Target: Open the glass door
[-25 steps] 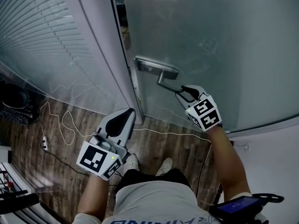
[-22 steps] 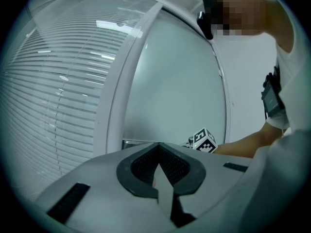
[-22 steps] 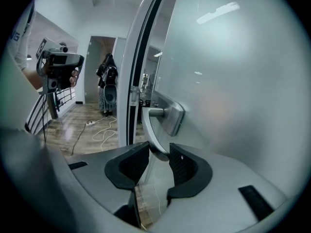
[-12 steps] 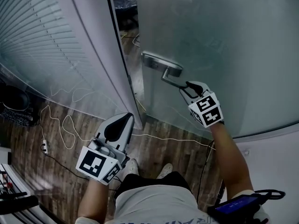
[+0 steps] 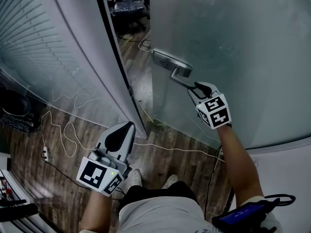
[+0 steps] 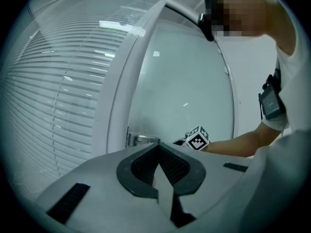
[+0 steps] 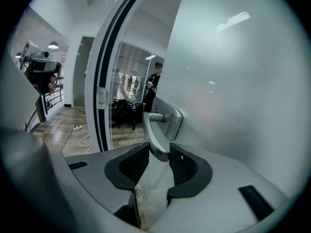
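Note:
The frosted glass door (image 5: 233, 33) stands ajar, with a dark gap between its edge and the white door frame (image 5: 92, 57). Its metal lever handle (image 5: 179, 79) hangs off a steel plate (image 5: 170, 63). My right gripper (image 5: 196, 88) is shut on the lever's free end. In the right gripper view the handle (image 7: 156, 140) sits pinched between the two black pads (image 7: 182, 165). My left gripper (image 5: 127, 125) hovers low beside the frame, shut with nothing in it. In the left gripper view its jaws (image 6: 159, 147) meet at the tips, and the handle plate (image 6: 141, 140) shows beyond.
A glass wall with blinds (image 5: 29, 33) runs along the left. A white cable (image 5: 73, 130) loops over the wooden floor (image 5: 29, 144). Through the gap I see office chairs (image 5: 129, 6) and more cable. A phone (image 5: 243, 216) is clipped at the person's waist.
The door has swung further open and the gap at the frame has widened. My right gripper moved with the handle, still clamped on it. The left gripper barely shifted.

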The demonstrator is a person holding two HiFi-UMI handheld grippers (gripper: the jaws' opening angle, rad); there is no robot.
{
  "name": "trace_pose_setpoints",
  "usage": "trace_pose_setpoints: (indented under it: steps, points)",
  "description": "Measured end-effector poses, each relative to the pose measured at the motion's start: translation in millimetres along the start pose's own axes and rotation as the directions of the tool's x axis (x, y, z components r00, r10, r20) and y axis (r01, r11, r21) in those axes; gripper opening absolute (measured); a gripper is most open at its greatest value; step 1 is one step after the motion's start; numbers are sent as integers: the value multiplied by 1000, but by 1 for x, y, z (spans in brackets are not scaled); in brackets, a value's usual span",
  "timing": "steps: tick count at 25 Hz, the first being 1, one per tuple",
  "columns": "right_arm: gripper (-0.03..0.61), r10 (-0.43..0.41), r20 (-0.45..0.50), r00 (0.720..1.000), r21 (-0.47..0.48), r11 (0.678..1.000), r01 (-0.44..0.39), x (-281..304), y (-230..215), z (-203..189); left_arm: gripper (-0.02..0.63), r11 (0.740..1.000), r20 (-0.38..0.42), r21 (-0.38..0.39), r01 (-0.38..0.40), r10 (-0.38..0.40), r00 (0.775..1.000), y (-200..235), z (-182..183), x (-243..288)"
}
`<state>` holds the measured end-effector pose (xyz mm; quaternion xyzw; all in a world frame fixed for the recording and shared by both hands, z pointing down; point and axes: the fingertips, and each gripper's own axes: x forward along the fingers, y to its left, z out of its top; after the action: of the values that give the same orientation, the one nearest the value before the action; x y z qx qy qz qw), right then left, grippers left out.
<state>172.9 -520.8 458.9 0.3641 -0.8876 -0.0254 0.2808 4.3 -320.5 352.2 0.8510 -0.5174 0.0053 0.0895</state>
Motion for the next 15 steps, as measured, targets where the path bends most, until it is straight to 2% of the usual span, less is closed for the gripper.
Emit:
trace_pose_setpoints:
  steps: [15]
  points:
    - [135, -105, 5, 994, 33, 994, 105, 32, -68, -9, 0, 998, 10, -4, -68, 68, 998, -1, -15, 15]
